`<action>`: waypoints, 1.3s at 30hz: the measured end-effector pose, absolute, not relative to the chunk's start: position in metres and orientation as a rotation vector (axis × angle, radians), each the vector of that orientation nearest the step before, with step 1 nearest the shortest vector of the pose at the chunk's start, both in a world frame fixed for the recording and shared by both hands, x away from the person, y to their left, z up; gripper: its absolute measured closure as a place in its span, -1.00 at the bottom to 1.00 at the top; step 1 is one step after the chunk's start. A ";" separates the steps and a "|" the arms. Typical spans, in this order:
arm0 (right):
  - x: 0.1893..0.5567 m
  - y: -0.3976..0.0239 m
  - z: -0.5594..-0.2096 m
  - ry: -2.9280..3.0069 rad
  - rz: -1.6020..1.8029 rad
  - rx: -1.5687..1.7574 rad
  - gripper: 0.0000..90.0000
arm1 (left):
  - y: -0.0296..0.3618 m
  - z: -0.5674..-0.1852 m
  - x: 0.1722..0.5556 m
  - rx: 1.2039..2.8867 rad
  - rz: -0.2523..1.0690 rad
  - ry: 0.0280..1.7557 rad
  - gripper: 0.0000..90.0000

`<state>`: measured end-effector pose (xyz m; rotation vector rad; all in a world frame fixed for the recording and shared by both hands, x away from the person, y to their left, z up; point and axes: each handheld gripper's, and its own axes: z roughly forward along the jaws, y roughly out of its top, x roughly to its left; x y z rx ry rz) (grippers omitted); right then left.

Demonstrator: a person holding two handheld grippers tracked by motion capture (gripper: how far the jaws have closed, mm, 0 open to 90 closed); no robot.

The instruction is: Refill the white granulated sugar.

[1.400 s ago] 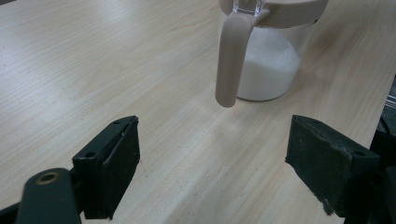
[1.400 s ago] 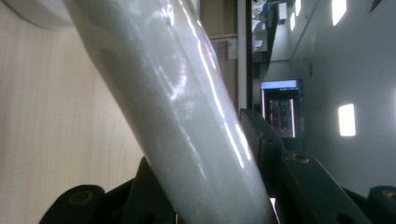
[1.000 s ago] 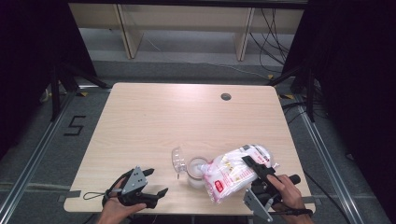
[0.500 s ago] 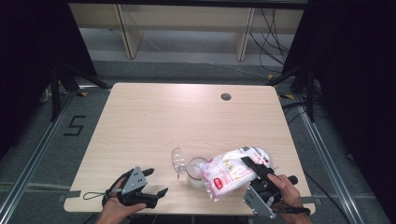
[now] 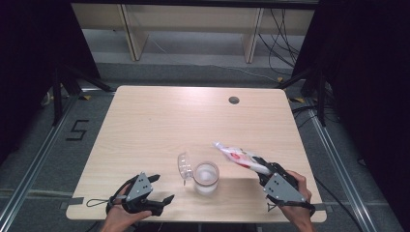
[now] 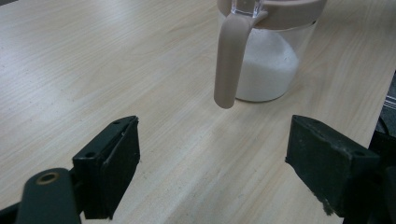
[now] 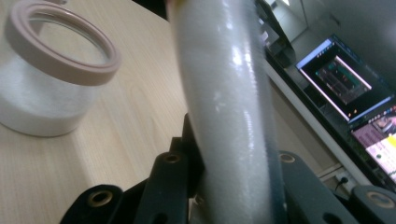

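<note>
Your right gripper (image 5: 265, 170) has just been closing its fingers on the bag (image 5: 240, 156), and in the right gripper view the pads pinch its bottom end while the rest of the bag (image 7: 224, 93) sticks up and away from them, toward the jar (image 5: 206, 177). That long overhang is the risk: a thin, slippery bag gripped at one end can sag, twist or slide out, and if its far end is open, powder could land on the tabletop (image 5: 159, 125) instead of in the jar. The jar sits just left of those fingers, its lid (image 5: 184, 166) flipped open on the side away from them, so a low sweep of the bag could knock the rim or tip it. Your left gripper (image 5: 161, 192) rests near the front edge with its fingers (image 6: 112, 163) spread wide and holding nothing; the jar stands just beyond them, handle (image 6: 232, 56) toward them, not steadied. Both hands work close to the near edge, so there is little room to pull back. Beyond the jar the tabletop lies bare up to the small hole (image 5: 234, 100) near the far edge, with plenty of room.
</note>
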<state>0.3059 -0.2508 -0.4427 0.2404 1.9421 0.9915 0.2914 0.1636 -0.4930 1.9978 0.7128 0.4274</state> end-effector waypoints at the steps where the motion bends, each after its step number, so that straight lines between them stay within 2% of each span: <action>1: 0.308 -0.252 -0.445 1.945 0.988 0.248 0.73 | 0.163 -0.493 0.291 2.000 0.422 0.727 -0.62; 19: 0.337 -0.265 -0.469 1.934 1.306 0.538 0.76 | 0.164 -0.493 0.293 2.012 0.430 0.696 -0.62; 25: 0.346 -0.269 -0.480 1.907 1.385 0.642 0.76 | 0.162 -0.494 0.291 1.987 0.410 0.734 -0.62; 39: 0.337 -0.276 -0.483 1.910 1.375 0.844 0.73 | 0.164 -0.492 0.291 1.996 0.432 0.719 -0.62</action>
